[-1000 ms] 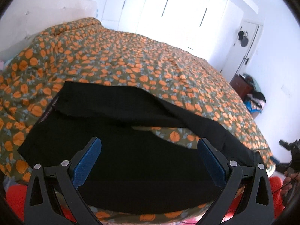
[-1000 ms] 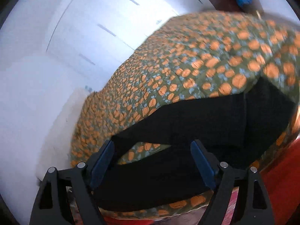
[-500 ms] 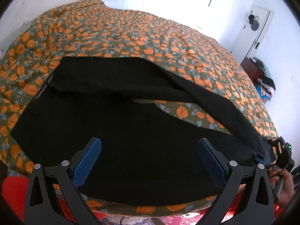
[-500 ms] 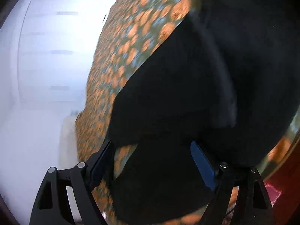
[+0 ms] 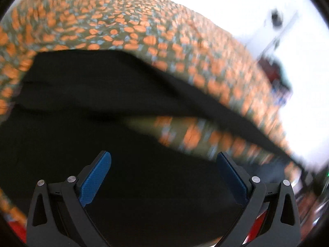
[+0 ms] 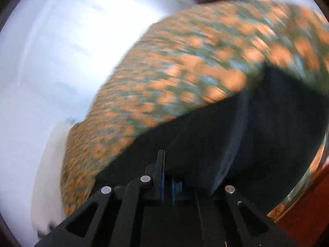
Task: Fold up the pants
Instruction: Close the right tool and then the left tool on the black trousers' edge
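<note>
Two grippers share the scene, and both views are smeared by motion blur. Starting at the left, the left gripper (image 5: 164,171) has its jaws spread wide, the blue pads (image 5: 95,178) well apart with nothing between them. It hangs over the near edge of the black pants (image 5: 102,107), which fill the lower and middle part of the left wrist view. The pants lie spread on a bed covered by an orange-and-green patterned bedspread (image 5: 127,22). One dark leg runs away toward the right as a long narrowing strip, and a wedge of bedspread shows between that strip and the broader dark cloth nearer the left gripper. Whether the pads touch the cloth cannot be told; they appear just above it. Farther right in this view, past the bed's edge, a blurred dark cabinet (image 5: 271,72) stands against a white wall (image 5: 304,86).

Moving to the right, the right gripper (image 6: 167,182) has its jaws drawn almost together, only a thin slit showing between the blue pad faces. Black fabric of the pants (image 6: 267,127) sits right at and around the fingertips, so it seems pinched on a fold or hem, though blur hides the contact itself. Behind the pants the bedspread (image 6: 185,61) rises up and to the right, with white wardrobe doors (image 6: 72,41) at far left.
</note>
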### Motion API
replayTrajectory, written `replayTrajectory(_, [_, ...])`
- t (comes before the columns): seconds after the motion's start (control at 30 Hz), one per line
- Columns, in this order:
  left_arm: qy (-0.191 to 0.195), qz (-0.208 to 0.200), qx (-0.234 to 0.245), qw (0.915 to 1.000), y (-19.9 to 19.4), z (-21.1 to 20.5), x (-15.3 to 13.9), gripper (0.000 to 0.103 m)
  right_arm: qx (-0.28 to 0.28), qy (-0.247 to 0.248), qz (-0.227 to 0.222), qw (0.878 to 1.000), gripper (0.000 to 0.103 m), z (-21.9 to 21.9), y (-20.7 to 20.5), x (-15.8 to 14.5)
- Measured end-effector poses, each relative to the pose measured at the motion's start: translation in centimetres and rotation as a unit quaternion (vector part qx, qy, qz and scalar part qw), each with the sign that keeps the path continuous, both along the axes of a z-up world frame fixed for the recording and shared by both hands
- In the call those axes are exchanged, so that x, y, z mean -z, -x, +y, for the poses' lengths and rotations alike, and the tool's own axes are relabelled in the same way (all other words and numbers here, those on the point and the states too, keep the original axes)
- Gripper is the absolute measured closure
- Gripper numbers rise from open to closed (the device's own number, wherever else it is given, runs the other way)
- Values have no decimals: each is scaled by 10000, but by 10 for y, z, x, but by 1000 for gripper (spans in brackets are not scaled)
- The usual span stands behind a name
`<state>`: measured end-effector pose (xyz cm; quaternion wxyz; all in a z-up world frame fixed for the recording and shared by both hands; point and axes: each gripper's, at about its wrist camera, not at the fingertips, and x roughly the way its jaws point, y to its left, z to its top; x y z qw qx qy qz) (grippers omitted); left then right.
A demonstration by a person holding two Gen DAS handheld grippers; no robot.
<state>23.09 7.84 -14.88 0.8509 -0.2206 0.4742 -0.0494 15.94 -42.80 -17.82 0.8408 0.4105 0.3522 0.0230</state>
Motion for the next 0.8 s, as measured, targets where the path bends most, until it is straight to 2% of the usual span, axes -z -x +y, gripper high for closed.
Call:
replayTrajectory(0.07, [485, 6, -221, 9986, -33, 17, 1, 1, -410, 212, -463, 9979, 98, 4, 7, -36])
replayTrajectory(0.17, [1060, 267, -475, 9929, -73, 33, 14, 1, -904, 590, -1011, 9890, 98, 12, 21, -78])
replayTrajectory(0.27, [1472, 529, -876, 9838, -95, 48, 29, 1, -1250, 766, -1387, 9794, 98, 17, 40, -103])
replayTrajectory(0.37, [1572, 714, -1118, 9786, -102, 51, 40, 1, -1573, 763, -1655, 9706, 98, 18, 57, -120])
replayTrajectory(0.43, [1502, 808, -1107, 9791, -108, 49, 43, 2, -1772, 860, -1819, 9634, 98, 20, 68, -126])
replayTrajectory(0.5, [1407, 918, -1037, 9803, -112, 45, 47, 7, -1992, 932, -1971, 9554, 98, 22, 82, -132])
replayTrajectory(0.53, [1406, 974, -995, 9802, -114, 43, 50, 21, -2078, 967, -2018, 9522, 98, 22, 88, -134])
replayTrajectory(0.57, [1443, 1035, -956, 9795, -117, 42, 54, 41, -2196, 961, -2085, 9482, 98, 23, 94, -137])
replayTrajectory(0.6, [1559, 1132, -901, 9771, -121, 41, 59, 53, -2294, 952, -2147, 9446, 98, 21, 100, -140])
replayTrajectory(0.63, [1630, 1165, -890, 9757, -124, 41, 63, 81, -2393, 955, -2211, 9406, 98, 22, 104, -141])
replayTrajectory(0.67, [1677, 1184, -907, 9745, -123, 41, 65, 97, -2542, 943, -2281, 9351, 98, 24, 109, -144])
replayTrajectory(0.73, [1680, 1036, -1020, 9750, -116, 43, 58, 96, -2633, 922, -2320, 9318, 98, 22, 112, -145])
replayTrajectory(0.8, [1757, 650, -1042, 9768, -103, 51, 31, 97, -2532, 974, -2183, 9374, 98, 16, 109, -139])
